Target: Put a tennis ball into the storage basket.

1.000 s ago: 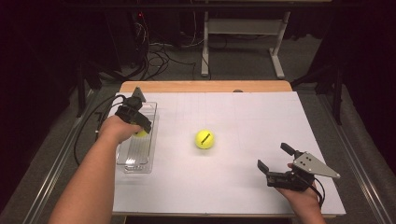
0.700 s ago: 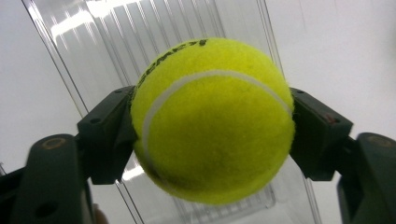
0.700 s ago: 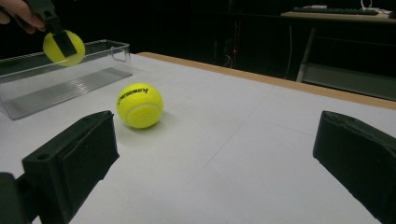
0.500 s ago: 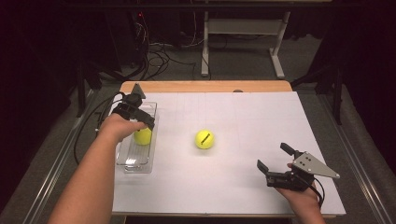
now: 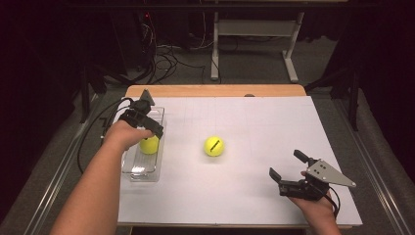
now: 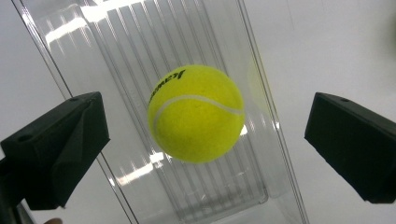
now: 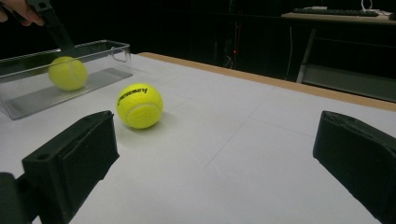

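Dark room, white tabletop (image 5: 254,196). Left tool (image 5: 142,115) spread above clear bin (image 5: 142,171) at 9 o'clock, ball (image 5: 149,145) just released inside. Second ball (image 5: 214,146) at centre, awaiting pickup. Right tool (image 5: 288,169) spread, 4 o'clock, aimed at it.

There are two yellow felt tennis balls: one (image 5: 149,145) lies inside the clear plastic rectangular bin near the left edge of the white table, the other (image 5: 214,146) on the bare surface near its middle. There is one such bin (image 5: 142,172). Two black two-jaw grippers are in view, one (image 5: 145,119) over the bin, one (image 5: 289,171) toward the near right corner.
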A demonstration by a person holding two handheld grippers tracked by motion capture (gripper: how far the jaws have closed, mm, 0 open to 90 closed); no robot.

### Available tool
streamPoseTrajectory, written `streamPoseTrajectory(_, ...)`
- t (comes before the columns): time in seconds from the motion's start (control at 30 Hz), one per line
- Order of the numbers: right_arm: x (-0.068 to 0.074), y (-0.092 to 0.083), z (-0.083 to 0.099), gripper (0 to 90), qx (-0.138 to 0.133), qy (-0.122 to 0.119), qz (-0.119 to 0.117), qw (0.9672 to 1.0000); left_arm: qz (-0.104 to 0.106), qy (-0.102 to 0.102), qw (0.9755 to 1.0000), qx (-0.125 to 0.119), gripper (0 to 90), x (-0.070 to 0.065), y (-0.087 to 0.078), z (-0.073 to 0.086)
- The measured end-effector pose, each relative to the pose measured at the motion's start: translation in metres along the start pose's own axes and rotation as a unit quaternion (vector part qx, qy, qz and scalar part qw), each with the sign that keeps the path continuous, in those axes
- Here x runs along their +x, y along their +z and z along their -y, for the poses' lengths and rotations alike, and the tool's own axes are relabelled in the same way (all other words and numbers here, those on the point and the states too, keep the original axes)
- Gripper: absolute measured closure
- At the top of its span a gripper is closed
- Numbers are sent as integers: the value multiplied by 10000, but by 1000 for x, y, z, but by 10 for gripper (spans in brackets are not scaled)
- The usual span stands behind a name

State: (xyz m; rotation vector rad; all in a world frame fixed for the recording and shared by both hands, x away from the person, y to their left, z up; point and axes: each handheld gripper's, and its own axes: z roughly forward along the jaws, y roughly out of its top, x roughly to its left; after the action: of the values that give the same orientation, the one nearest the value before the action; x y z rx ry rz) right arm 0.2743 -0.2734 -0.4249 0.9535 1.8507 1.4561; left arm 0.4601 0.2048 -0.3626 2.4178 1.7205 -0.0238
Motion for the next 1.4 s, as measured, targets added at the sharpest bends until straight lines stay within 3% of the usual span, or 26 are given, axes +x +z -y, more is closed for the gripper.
streamPoseTrajectory(0.37,0,0,0,4,3,-3,6,10000,-23,242,9997,84,7,-15,7,2)
streamPoseTrajectory(0.83,1,1,0,4,10,-15,5,10000,-27,396,9990,181,7,-29,11,7)
streamPoseTrajectory(1.17,1,0,0,4,6,-12,2,10000,-81,614,9978,227,7,-49,14,12)
streamPoseTrajectory(1.4,2,1,0,4,13,-14,-17,10000,22,713,9973,177,7,-60,14,15)
